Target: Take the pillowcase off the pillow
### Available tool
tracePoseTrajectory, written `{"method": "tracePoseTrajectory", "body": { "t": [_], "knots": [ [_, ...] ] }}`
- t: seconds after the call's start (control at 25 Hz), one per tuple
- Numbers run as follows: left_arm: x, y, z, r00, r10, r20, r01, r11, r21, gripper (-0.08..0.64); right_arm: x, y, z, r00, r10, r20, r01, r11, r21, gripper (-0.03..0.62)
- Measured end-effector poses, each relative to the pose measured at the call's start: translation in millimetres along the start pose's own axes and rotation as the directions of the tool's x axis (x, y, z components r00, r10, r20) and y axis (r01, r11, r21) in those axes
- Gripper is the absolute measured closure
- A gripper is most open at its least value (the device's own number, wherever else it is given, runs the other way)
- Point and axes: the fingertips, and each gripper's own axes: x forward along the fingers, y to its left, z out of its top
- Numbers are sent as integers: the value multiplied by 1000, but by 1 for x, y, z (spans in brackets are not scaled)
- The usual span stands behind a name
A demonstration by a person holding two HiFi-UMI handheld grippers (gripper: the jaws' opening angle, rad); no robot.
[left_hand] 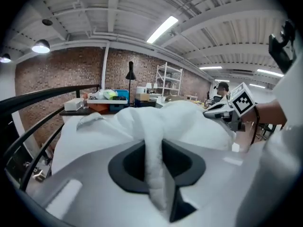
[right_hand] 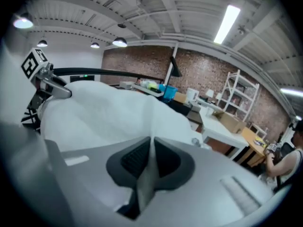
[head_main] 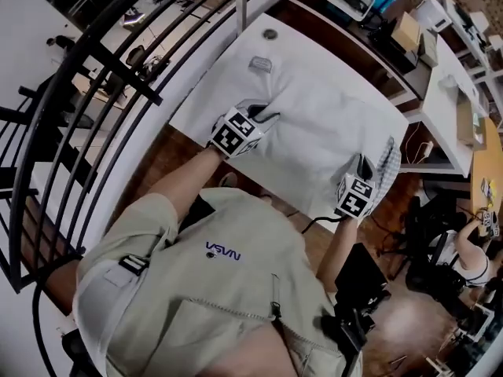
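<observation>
A white pillow in its pillowcase (head_main: 314, 124) lies on a white table (head_main: 236, 61). At the pillow's near left corner, my left gripper (head_main: 263, 118) is shut on a thick bunched fold of the white pillowcase (left_hand: 156, 126), which runs up between the jaws of the left gripper (left_hand: 154, 162). My right gripper (head_main: 365, 167) is at the near right corner beside a checked strip of fabric (head_main: 385, 159). There the right gripper (right_hand: 150, 157) is shut on a thin edge of the pillowcase (right_hand: 109, 112). Each gripper shows in the other's view.
A black curved railing (head_main: 94, 93) runs along the left of the table. The table has a round grommet (head_main: 270, 34) and a small grey object (head_main: 260, 64) past the pillow. Desks with boxes (head_main: 409, 30) stand to the right, and a seated person (head_main: 464, 258) is at lower right.
</observation>
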Motion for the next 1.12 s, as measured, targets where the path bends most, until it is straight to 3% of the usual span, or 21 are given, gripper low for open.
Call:
{"method": "tracePoseTrajectory", "body": {
  "t": [0.16,0.28,0.44,0.56,0.64,0.76,0.84,0.92,1.0,1.04,1.12],
  "knots": [
    [4,-1,47,995,-43,91,38,998,49,540,-33,-24,24,990,-124,70,119,990,70,578],
    [26,-7,58,994,-65,92,56,994,94,538,-31,-39,7,983,-181,34,177,980,87,578],
    [47,-4,43,996,-58,66,51,993,107,506,-3,-29,-28,995,-98,-36,101,990,99,558],
    [40,9,33,997,-30,66,24,996,89,438,-1,-20,-24,999,-41,10,40,994,106,509],
    [28,15,33,996,-16,87,10,998,68,405,-18,-27,-17,996,-49,72,37,987,156,474],
    [-2,25,34,988,43,148,-46,999,23,440,-55,-59,-26,977,-161,137,117,951,285,475],
    [-18,33,22,985,95,144,-97,995,8,456,-71,-86,-59,966,-247,78,199,900,388,499],
    [-20,39,-4,989,125,75,-125,992,1,460,-71,-97,-96,971,-237,-15,220,874,433,527],
    [-16,42,-28,992,125,5,-125,992,1,460,-54,-86,-113,982,-177,-71,190,902,387,547],
    [-14,43,-36,992,122,-14,-122,993,3,459,-42,-77,-113,984,-155,-84,175,923,342,582],
    [-10,42,-43,993,116,-24,-116,993,-3,464,-17,-64,-105,985,-137,-104,160,951,265,588]
  ]
}}
